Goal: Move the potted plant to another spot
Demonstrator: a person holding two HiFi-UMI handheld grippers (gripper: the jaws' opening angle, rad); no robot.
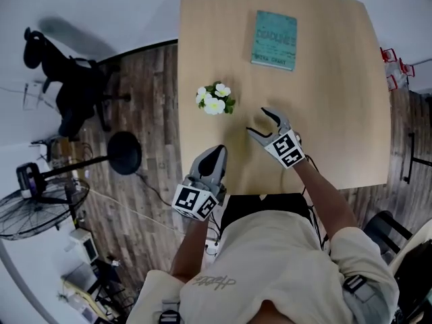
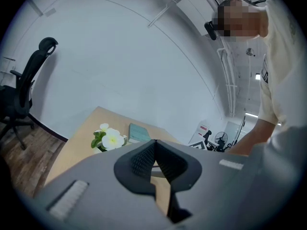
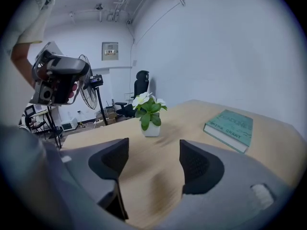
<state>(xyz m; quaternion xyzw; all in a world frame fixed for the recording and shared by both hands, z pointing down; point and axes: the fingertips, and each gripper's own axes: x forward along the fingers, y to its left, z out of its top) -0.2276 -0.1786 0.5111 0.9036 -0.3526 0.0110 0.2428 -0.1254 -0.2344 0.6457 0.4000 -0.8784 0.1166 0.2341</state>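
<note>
The potted plant (image 1: 216,99), white flowers and green leaves in a small white pot, stands near the left edge of the wooden table (image 1: 337,79). In the right gripper view the plant (image 3: 150,113) is upright ahead of the jaws, apart from them. My right gripper (image 1: 262,121) is open above the table, a short way right of the plant, nothing between its fingers. My left gripper (image 1: 213,155) hangs at the table's near left corner with its pads closed together on nothing. The left gripper view shows the plant (image 2: 109,138) beyond the shut jaws.
A teal book (image 1: 275,39) lies on the far part of the table. Left of the table on the wood floor stand a black office chair (image 1: 64,86), a floor fan (image 1: 37,204) and a round lamp base (image 1: 125,152). Red frames (image 1: 393,66) sit off the right edge.
</note>
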